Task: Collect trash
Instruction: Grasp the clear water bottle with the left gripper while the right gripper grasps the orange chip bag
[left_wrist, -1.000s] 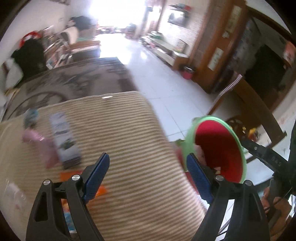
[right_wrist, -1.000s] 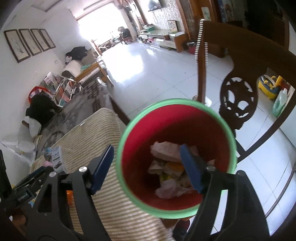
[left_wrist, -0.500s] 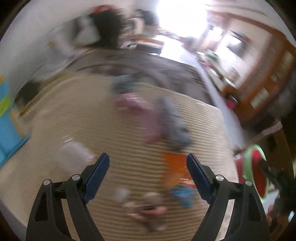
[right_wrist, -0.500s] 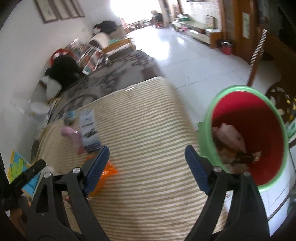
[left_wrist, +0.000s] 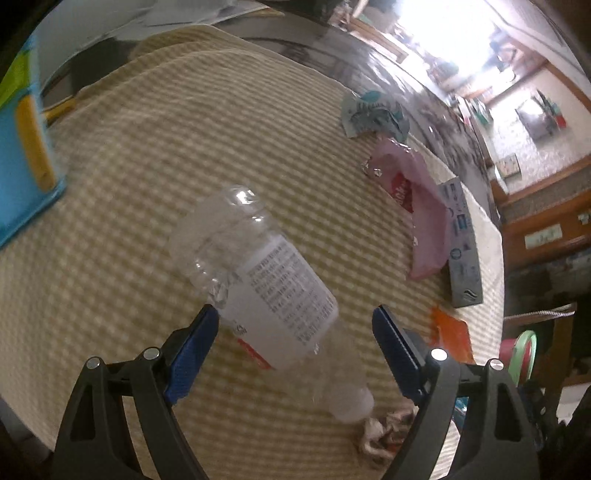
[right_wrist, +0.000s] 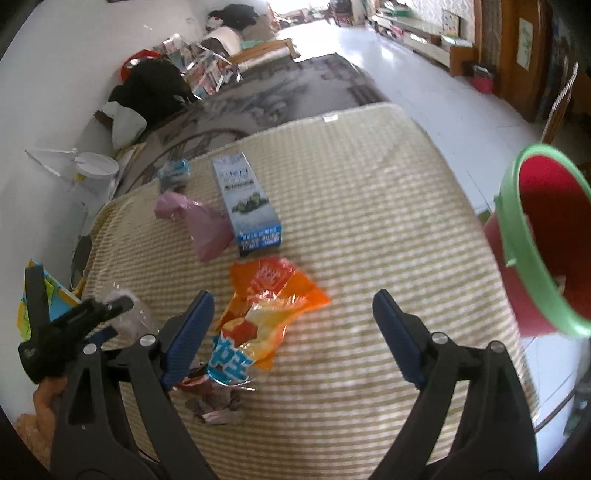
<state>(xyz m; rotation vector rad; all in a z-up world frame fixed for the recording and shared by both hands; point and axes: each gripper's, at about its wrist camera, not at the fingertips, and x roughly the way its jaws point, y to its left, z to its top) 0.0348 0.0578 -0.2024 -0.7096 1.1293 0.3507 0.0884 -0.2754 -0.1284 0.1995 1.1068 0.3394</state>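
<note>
A clear plastic bottle (left_wrist: 266, 280) with a white label lies on the striped tablecloth (left_wrist: 147, 155). My left gripper (left_wrist: 295, 317) hangs just above it, open, with a jaw on either side and neither pad touching. My right gripper (right_wrist: 293, 306) is over an orange snack wrapper (right_wrist: 273, 295); its jaws are opening and hold nothing. A crumpled paper scrap (right_wrist: 214, 402) lies near its left finger. Farther back lie a pink wrapper (right_wrist: 207, 225), a blue-grey carton (right_wrist: 247, 203) and a teal wrapper (right_wrist: 173, 173). The red bin (right_wrist: 517, 236) with a green rim stands off the table's right edge, with trash inside.
A blue and yellow box (left_wrist: 22, 155) sits at the table's left edge. A white bucket (right_wrist: 96, 170) and a dark rug (right_wrist: 277, 96) lie beyond the table. A wooden chair (right_wrist: 561, 103) stands behind the bin. A hand (right_wrist: 40, 402) holds the left gripper.
Both grippers swung left, away from the bin and over the table. The left came down over the bottle and rolled. The right jaws widened and now stand over the orange wrapper.
</note>
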